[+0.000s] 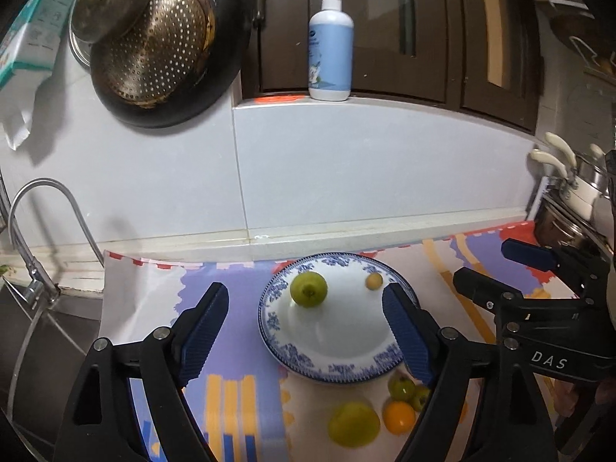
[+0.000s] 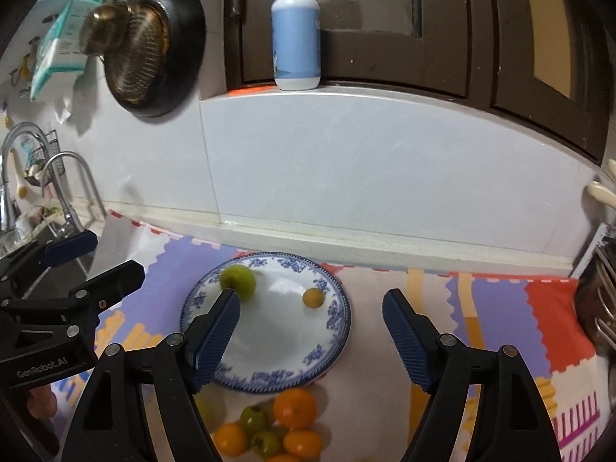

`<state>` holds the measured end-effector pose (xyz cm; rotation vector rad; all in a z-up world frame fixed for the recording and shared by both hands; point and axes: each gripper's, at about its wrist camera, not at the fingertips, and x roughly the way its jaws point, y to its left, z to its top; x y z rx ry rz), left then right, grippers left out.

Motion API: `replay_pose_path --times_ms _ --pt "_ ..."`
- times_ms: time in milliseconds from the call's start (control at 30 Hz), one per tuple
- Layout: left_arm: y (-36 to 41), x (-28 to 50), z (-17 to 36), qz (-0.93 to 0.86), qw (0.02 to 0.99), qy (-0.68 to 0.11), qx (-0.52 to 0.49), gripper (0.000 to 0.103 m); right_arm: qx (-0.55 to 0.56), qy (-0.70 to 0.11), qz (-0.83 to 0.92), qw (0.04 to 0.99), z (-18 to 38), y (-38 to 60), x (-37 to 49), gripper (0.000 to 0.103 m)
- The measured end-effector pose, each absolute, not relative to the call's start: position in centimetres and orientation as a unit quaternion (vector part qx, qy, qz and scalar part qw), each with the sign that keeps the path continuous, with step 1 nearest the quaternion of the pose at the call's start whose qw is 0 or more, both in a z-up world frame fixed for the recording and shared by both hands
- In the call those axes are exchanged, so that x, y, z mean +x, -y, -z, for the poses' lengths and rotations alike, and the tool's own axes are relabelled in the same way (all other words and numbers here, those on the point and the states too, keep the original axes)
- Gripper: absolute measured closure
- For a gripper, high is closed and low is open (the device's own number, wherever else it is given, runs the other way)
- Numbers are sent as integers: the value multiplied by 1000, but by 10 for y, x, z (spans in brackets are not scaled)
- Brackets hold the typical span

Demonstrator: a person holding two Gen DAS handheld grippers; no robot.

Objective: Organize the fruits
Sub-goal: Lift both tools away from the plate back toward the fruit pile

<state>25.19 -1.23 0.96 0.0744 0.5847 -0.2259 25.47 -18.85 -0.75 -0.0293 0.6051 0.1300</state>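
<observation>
A blue-and-white plate sits on a colourful mat. On it lie a green fruit and a small yellow fruit. In front of the plate lies a pile of fruits: a large green one, small green ones and orange ones. My left gripper is open and empty above the plate. My right gripper is open and empty above the plate's right side; it also shows in the left wrist view.
A tiled wall rises behind the mat. A soap bottle stands on the ledge. A pan with a strainer hangs at upper left. A faucet and sink are at left; pots at right.
</observation>
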Motion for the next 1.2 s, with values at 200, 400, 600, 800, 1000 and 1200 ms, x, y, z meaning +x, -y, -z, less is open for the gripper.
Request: replay_pose_path --times_ms 200,400,600,800,1000,1200 --pt "10 225 -9 114 953 -279 46 17 -9 -294 -64 954 5 189 222 26" --pt "7 205 -4 114 952 -280 54 12 -9 -294 -68 953 7 186 201 26" --pt "9 194 8 121 946 -292 64 12 -12 -309 -71 948 18 184 186 26" --pt "15 192 26 128 938 -315 71 12 -4 -340 -73 937 37 185 180 26" --pt "17 192 53 135 923 -352 77 12 9 -385 -68 920 65 189 181 26" --pt "19 196 77 139 910 -382 87 12 14 -426 -70 902 90 190 185 26"
